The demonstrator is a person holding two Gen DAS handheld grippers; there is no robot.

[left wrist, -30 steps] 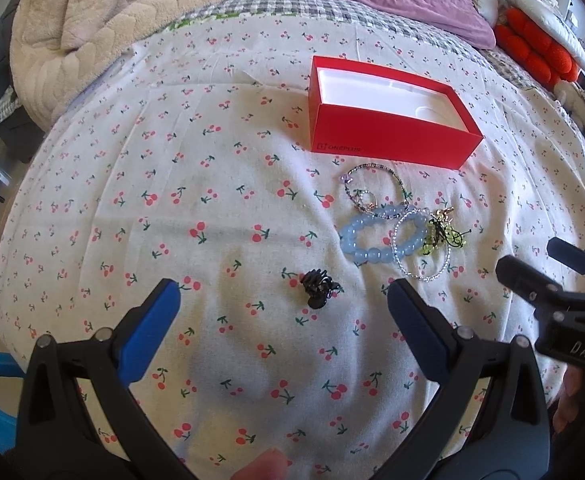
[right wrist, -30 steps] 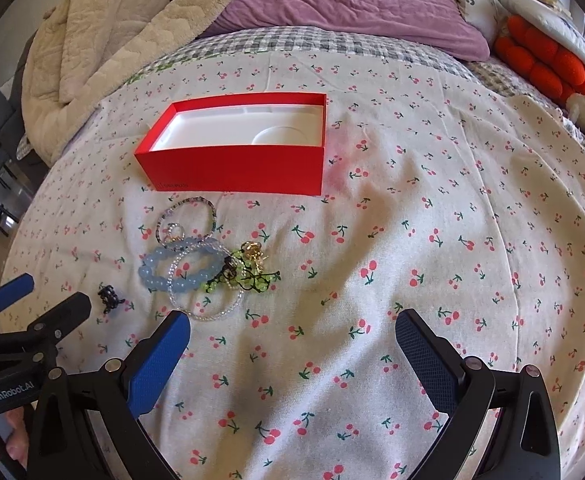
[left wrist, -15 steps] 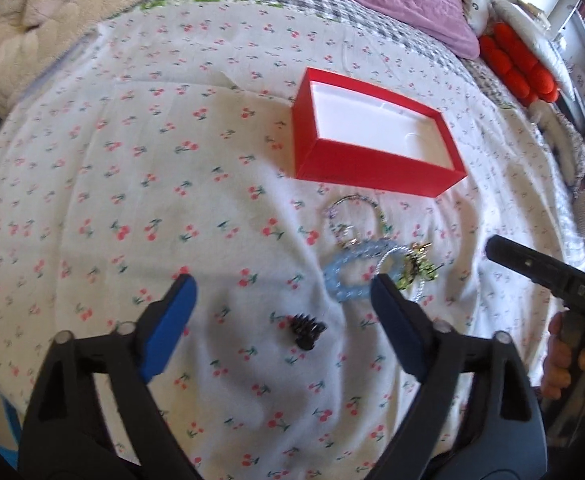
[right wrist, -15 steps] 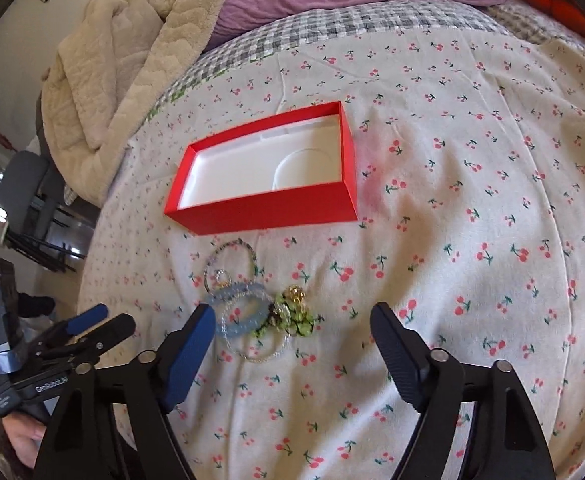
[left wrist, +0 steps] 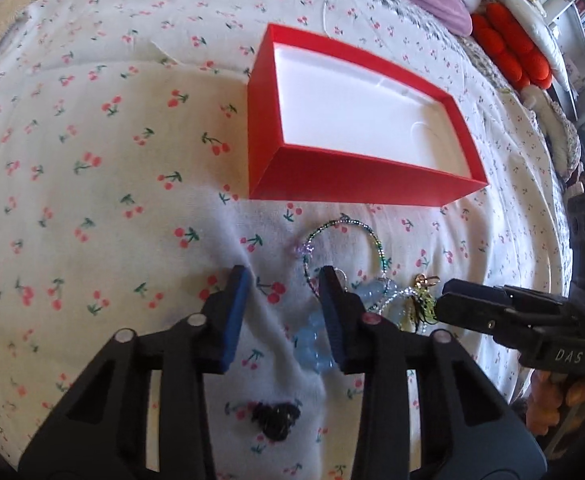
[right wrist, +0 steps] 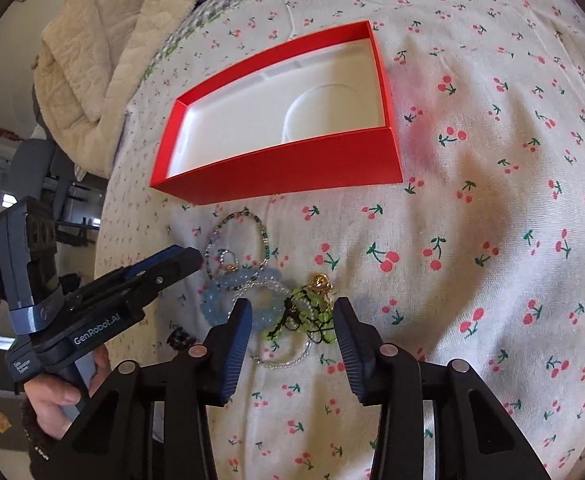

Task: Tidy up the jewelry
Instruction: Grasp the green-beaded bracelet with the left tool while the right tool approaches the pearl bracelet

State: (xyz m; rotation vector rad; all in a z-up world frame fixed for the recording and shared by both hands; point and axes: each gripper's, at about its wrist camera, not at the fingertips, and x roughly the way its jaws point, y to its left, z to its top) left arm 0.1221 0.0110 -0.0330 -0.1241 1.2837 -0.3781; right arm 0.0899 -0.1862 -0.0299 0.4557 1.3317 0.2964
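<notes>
Both grippers' jaws, just narrowing but gripping nothing, poise over the jewelry tangle on the bedspread (right wrist: pixel 492 220) below the empty red box (right wrist: pixel 292 168): left gripper (left wrist: pixel 284 276) beside the blue bead bracelet (left wrist: pixel 312 340), right gripper (right wrist: pixel 292 308) straddling the green charm cluster (right wrist: pixel 308 316).

black plastic left gripper (left wrist: pixel 282 312) and right gripper (right wrist: pixel 292 338), blue ribbed fingers (right wrist: pixel 238 344), silver screws, white lettering.

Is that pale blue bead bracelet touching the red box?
Apart. The right wrist view shows cherry-print sheet between the blue bracelet and the red box.
</notes>
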